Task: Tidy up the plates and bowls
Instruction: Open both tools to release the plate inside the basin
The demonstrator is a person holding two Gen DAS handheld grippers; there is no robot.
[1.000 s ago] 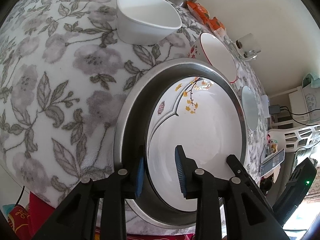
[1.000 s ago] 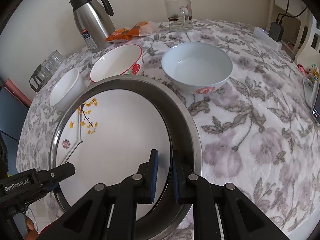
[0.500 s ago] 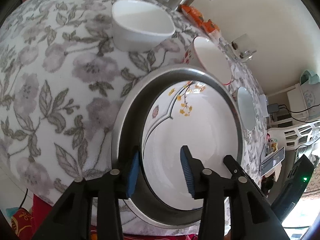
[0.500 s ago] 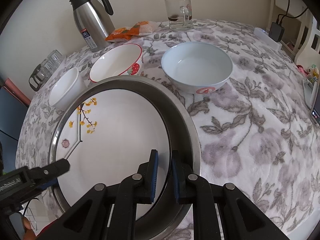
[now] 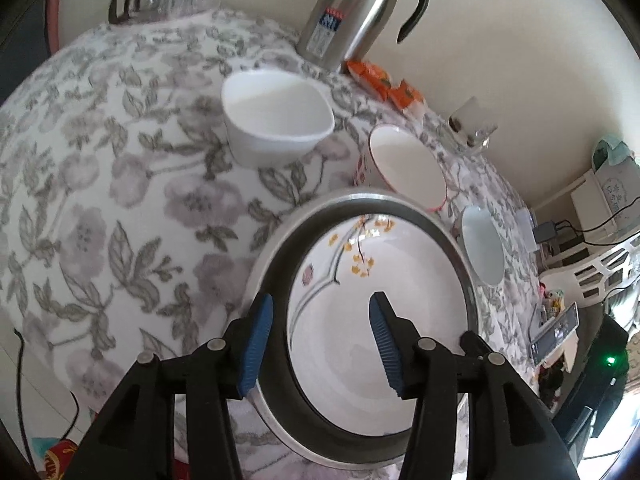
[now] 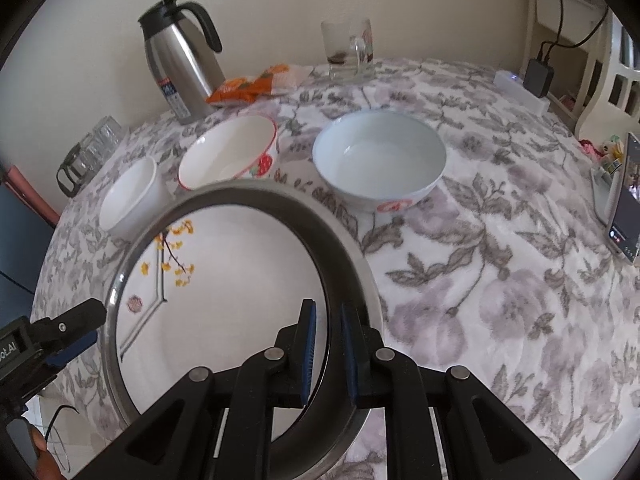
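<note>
Right gripper (image 6: 327, 354) clamped on rim of steel tray (image 6: 352, 264) bearing flowered plate (image 6: 228, 280). Left gripper (image 5: 318, 344) spread wide, gripping nothing.

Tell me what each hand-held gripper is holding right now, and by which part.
The right hand-held gripper is shut on the near rim of the steel tray, which carries the flowered plate. The left hand-held gripper is open and holds nothing.

Glossy steel tray (image 6: 352, 256), glazed white plate (image 6: 240, 280), fuzzy floral cloth (image 6: 500, 280), polished metal flask (image 6: 180, 64).
</note>
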